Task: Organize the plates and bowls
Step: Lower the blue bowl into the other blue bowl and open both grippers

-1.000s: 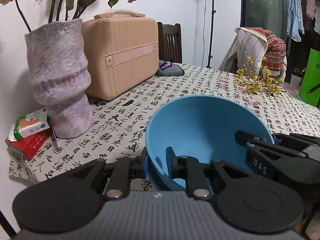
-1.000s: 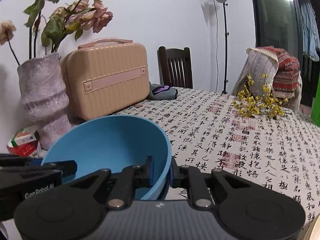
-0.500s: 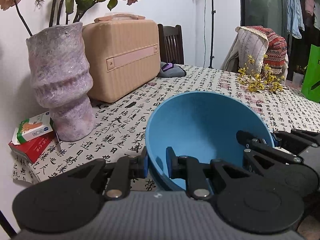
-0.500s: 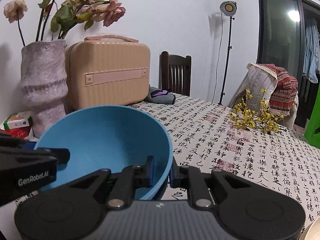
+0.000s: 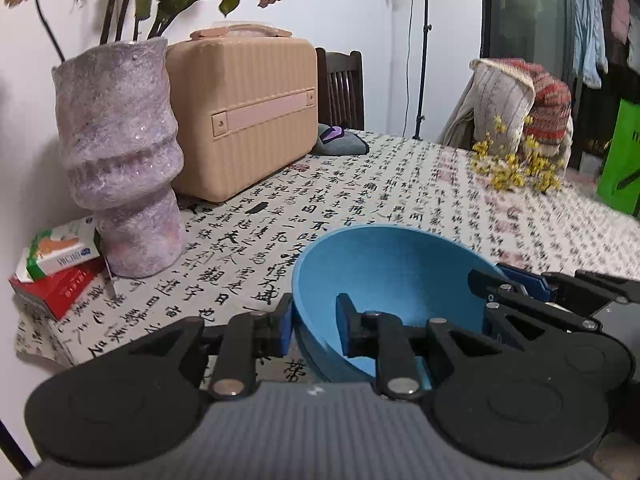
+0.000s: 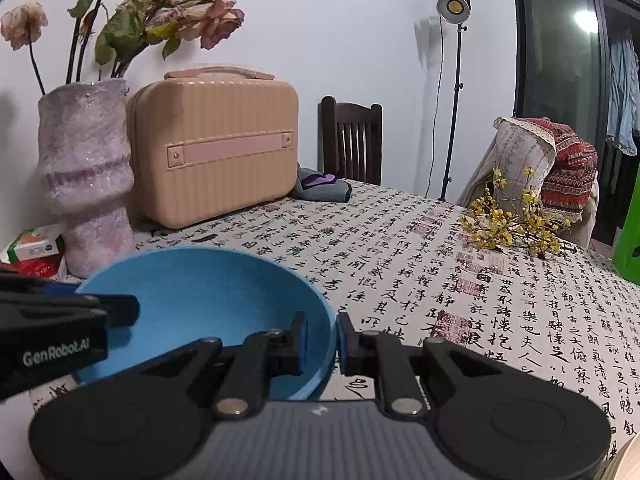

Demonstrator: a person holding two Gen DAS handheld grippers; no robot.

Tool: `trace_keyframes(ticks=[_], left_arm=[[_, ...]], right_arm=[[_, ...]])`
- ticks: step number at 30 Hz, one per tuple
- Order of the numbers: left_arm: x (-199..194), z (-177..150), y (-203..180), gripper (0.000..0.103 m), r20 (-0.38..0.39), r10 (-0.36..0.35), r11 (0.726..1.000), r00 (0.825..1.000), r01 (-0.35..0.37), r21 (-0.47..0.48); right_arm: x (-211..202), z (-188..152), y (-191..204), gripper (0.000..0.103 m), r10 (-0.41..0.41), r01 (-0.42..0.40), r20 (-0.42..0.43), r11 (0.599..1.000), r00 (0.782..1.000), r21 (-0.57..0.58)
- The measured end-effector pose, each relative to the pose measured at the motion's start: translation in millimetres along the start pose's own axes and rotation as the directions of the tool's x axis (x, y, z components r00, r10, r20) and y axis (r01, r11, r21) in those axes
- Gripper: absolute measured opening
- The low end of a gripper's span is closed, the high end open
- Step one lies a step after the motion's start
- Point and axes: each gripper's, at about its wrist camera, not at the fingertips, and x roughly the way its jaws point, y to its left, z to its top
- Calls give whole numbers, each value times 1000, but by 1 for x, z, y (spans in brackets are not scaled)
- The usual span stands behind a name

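Bowl (image 5: 392, 272) grip from two sides, over the near edge of the counter (image 5: 360, 184) with its calligraphy-print cloth. Clamping the blue rim with the left gripper (image 5: 315, 322), jaws closed on the wall, one pad outside and one inside. Pinching the opposite rim with the right gripper (image 6: 323, 336), jaws likewise closed on the bowl, wall sandwiched between the blue pads. Holding the bowl tilted, mouth facing up and toward the cameras. Not showing, in either view, whether its base is touching the cloth. Standing beyond it to the left: a mauve vase (image 5: 120, 160) of dried roses, two small cartons (image 5: 60, 256) stacked at its foot, a tan ribbed case (image 5: 248, 116) just beside the vase. Lying well apart, toward the far right of the counter: a sprig of yellow blossoms (image 6: 512, 228).
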Motion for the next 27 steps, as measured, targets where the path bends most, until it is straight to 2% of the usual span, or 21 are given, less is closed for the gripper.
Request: trace_keyframes(ticks=[1, 3, 5, 6, 7, 8, 9, 10, 11, 12, 15, 19, 27], left_arm=[[-2, 0, 3, 30, 8, -13, 1000, 1000, 13, -14], [-7, 1, 7, 48, 31, -21, 999, 999, 22, -33], [-14, 2, 12, 55, 58, -19, 999, 998, 21, -46], [-17, 2, 15, 61, 70, -22, 998, 997, 26, -52], [-21, 2, 19, 66, 81, -28, 998, 996, 33, -62], [-25, 1, 22, 76, 93, -32, 997, 995, 39, -72], [-28, 0, 26, 85, 104, -32, 996, 994, 40, -81], [-33, -1, 29, 88, 117, -34, 995, 993, 44, -90], [-38, -4, 33, 95, 135, -44, 993, 990, 58, -101], [-42, -6, 36, 103, 148, -55, 992, 987, 71, -107], [-57, -16, 44, 103, 195, -92, 986, 977, 116, -119], [-71, -36, 52, 103, 234, -124, 979, 964, 158, -131], [-74, -68, 55, 103, 233, -144, 981, 962, 169, -90]], right_arm=[[-2, 1, -2, 19, 12, -12, 5, 1000, 1000, 15], [-6, 3, -8, 33, 39, -40, 16, 998, 999, 50], [-14, 4, -17, 54, 59, -62, 37, 995, 998, 82], [-17, 3, -20, 59, 67, -71, 45, 993, 997, 92], [-22, 2, -25, 69, 78, -83, 51, 991, 996, 104], [-26, 1, -29, 81, 94, -100, 58, 988, 994, 114], [-31, -1, -34, 86, 119, -126, 67, 984, 991, 123], [-35, -2, -37, 95, 140, -148, 74, 981, 987, 128], [-40, -5, -41, 101, 160, -169, 80, 977, 984, 130], [-45, -8, -42, 103, 174, -184, 85, 974, 981, 130], [-64, -19, -47, 103, 202, -215, 113, 970, 973, 116], [-85, -32, -49, 103, 200, -215, 143, 972, 969, 96], [-111, -57, -49, 103, 200, -213, 177, 975, 964, 59]])
